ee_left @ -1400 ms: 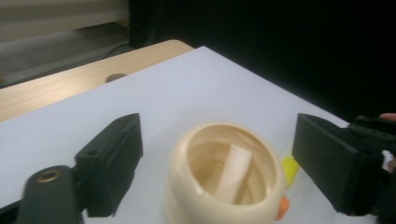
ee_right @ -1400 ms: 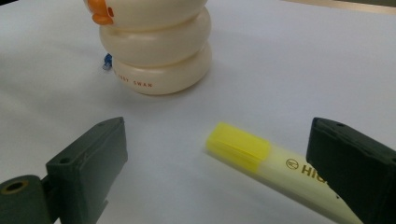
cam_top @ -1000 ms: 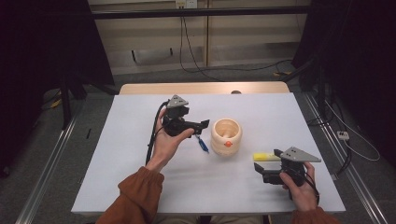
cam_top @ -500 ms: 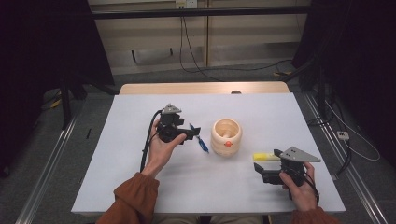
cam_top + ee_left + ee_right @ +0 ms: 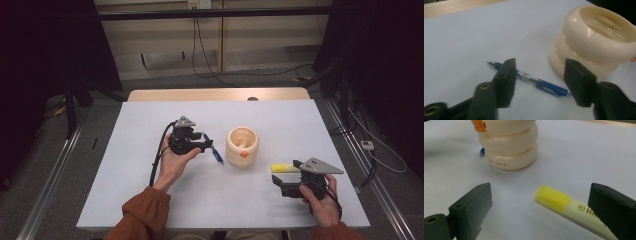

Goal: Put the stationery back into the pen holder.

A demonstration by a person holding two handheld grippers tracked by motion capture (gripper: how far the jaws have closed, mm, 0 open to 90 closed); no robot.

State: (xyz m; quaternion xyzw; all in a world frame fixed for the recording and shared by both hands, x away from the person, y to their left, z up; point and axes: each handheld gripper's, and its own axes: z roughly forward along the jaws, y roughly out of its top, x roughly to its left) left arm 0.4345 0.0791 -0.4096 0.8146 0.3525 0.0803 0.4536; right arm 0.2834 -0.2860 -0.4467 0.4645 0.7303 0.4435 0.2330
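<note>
A blue pen [image 5: 217,155] lies on the white table [image 5: 150,200] just left of a cream ring-shaped holder [image 5: 242,146] with an orange beak. My left gripper [image 5: 205,145] is open and hovers over the pen's tip end. In the left gripper view the pen [image 5: 534,80] lies across the gap between the open jaws [image 5: 540,68], with the holder [image 5: 596,47] to the right. A yellow highlighter [image 5: 285,168] lies right of the holder. My right gripper [image 5: 280,183] is open just in front of it. The highlighter [image 5: 564,202] runs under the right jaw, untouched.
A cable [image 5: 159,157] trails from the left gripper toward the person's sleeve [image 5: 142,217]. The holder [image 5: 509,147] stands behind the highlighter in the right gripper view, with the pen's end [image 5: 482,152] peeking out at its left. A wooden strip [image 5: 215,94] borders the table's far edge.
The left gripper has shifted slightly left and toward the near edge, lowering over the pen. The pen, the holder, the highlighter and the right gripper have stayed put.
</note>
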